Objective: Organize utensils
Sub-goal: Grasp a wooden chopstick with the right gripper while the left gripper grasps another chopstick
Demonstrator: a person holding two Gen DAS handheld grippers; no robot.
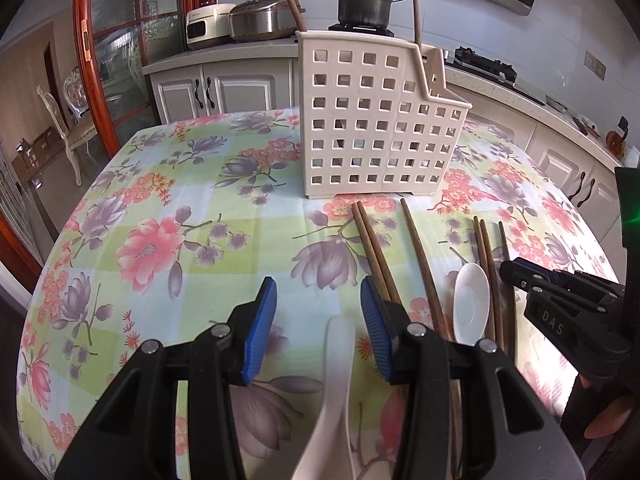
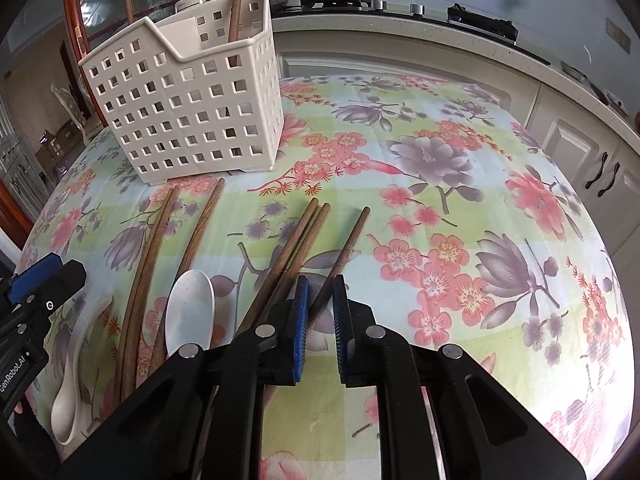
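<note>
A cream perforated utensil holder (image 1: pixel 376 120) stands on the floral tablecloth, with two brown chopsticks upright in it; it also shows in the right wrist view (image 2: pixel 192 108). Several brown chopsticks (image 1: pixel 380 256) and two white spoons lie in front of it. My left gripper (image 1: pixel 318 320) is open, its jaws either side of a white spoon's handle (image 1: pixel 336 380). My right gripper (image 2: pixel 320 320) is nearly shut around one chopstick (image 2: pixel 344 256) lying on the cloth. The second white spoon (image 2: pixel 190 312) lies between chopstick pairs.
The table is covered by a floral cloth (image 2: pixel 440 200). Behind it run kitchen counters with rice cookers (image 1: pixel 240 20), a pot (image 1: pixel 364 2) on a stove, and white cabinets. A chair (image 1: pixel 68 128) stands at the far left.
</note>
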